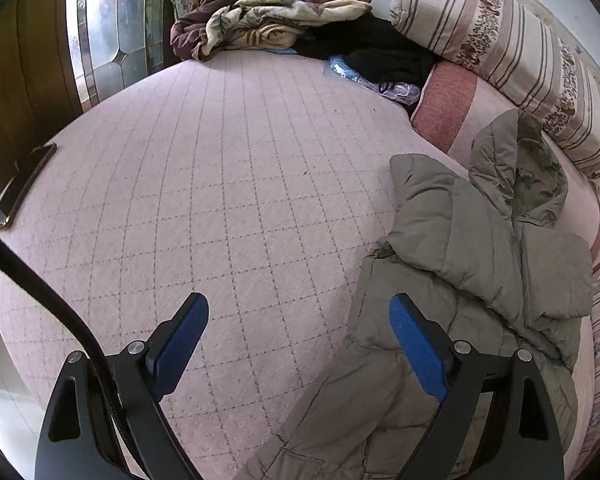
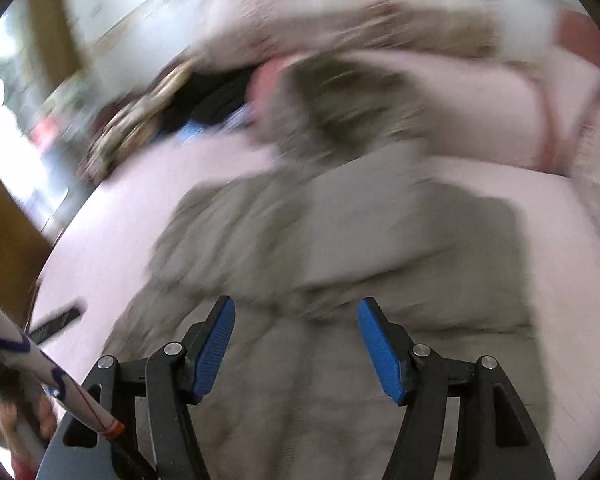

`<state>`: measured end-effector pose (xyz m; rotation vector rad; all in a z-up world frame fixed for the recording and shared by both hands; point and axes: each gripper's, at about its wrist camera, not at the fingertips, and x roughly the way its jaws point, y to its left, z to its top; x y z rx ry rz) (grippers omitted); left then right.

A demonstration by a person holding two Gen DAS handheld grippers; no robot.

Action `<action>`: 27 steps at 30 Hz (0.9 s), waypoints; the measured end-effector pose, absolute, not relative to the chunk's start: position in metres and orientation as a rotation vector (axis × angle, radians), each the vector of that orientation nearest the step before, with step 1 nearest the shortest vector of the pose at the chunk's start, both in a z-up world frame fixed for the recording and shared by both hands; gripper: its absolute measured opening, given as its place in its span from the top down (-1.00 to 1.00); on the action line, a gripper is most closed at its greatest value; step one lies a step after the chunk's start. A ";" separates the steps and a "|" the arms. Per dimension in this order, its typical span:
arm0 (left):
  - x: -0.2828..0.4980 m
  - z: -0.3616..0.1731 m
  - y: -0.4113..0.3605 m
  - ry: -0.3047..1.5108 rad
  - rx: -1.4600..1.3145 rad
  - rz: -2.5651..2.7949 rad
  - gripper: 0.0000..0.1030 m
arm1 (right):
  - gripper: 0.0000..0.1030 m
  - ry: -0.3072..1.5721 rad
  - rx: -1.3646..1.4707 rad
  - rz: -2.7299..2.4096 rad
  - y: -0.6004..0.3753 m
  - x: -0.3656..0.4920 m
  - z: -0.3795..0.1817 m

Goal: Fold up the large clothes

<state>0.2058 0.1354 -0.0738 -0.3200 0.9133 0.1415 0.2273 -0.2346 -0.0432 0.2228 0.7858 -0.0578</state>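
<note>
Bed cover [image 1: 220, 184]: pale pink, thin grid lines. Puffer jacket [image 1: 460, 264]: grey-olive. Long pillow [image 1: 512, 56]: cream, brown stripes, floral bands. Blanket heap [image 1: 260, 20]: beige and maroon. Black clothes [image 1: 380, 48]. Gripper pads [image 1: 184, 336]: blue on black.

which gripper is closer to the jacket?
Right. The right gripper hovers open directly over the jacket; the left gripper straddles its edge, mostly above the bed.

I see one khaki puffer jacket [image 1: 460, 264] lying on the pink quilted bed [image 1: 220, 184], toward its right side near the pillows. It's partly folded, a quilted panel flipped over the body, hood up top showing camo lining. Right wrist view is blurred; jacket [image 2: 340, 248] fills it.
</note>
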 end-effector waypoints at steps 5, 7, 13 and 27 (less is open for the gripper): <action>0.209 -0.079 0.141 0.932 -0.352 0.138 -0.78 | 0.33 0.833 0.440 -0.331 -0.306 0.268 -0.074; 0.210 -0.079 0.141 0.930 -0.343 0.142 -0.78 | 0.44 0.894 0.529 -0.320 -0.317 0.286 -0.092; 0.217 -0.086 0.146 0.950 -0.343 0.159 -0.78 | 0.58 0.917 0.473 -0.101 -0.249 0.326 -0.096; 0.220 -0.084 0.126 0.930 -0.342 0.077 -0.78 | 0.13 0.992 0.259 0.135 -0.188 0.276 -0.107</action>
